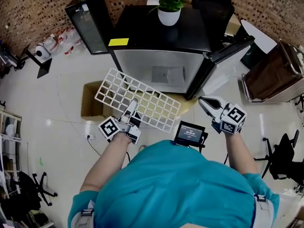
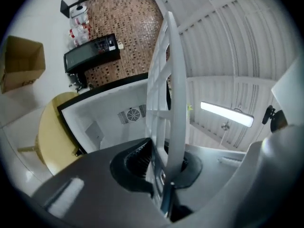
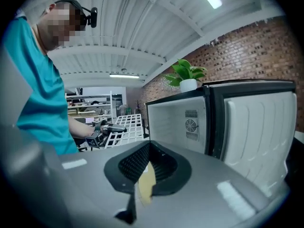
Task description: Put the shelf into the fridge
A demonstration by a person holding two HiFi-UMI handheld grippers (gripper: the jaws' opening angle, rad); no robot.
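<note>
Your left tongs (image 2: 164, 160) are clamped on one edge bar of the white grid shelf (image 1: 118, 87), which hangs in the air just in front of the fridge (image 1: 161, 65), tilted and skewed to the fridge's mouth, with its far corner nearest the opening. Your right tongs (image 3: 145, 175) stand slightly apart with nothing between them, hovering in front of the fridge's open door (image 1: 223, 51), beside the shelf and not touching it. The fridge cavity looks bare, with a fan grille on its back wall, and a potted plant (image 1: 169, 6) sits on the fridge's top. By the look of it you are in the carrying step: the shelf is lifted but not yet at the opening. Next, I judge you need to level the shelf, square its long edge to the fridge's side walls, perhaps steady the free edge with the right tongs, then slide it in along the wall ledges without catching a corner on the door
</note>
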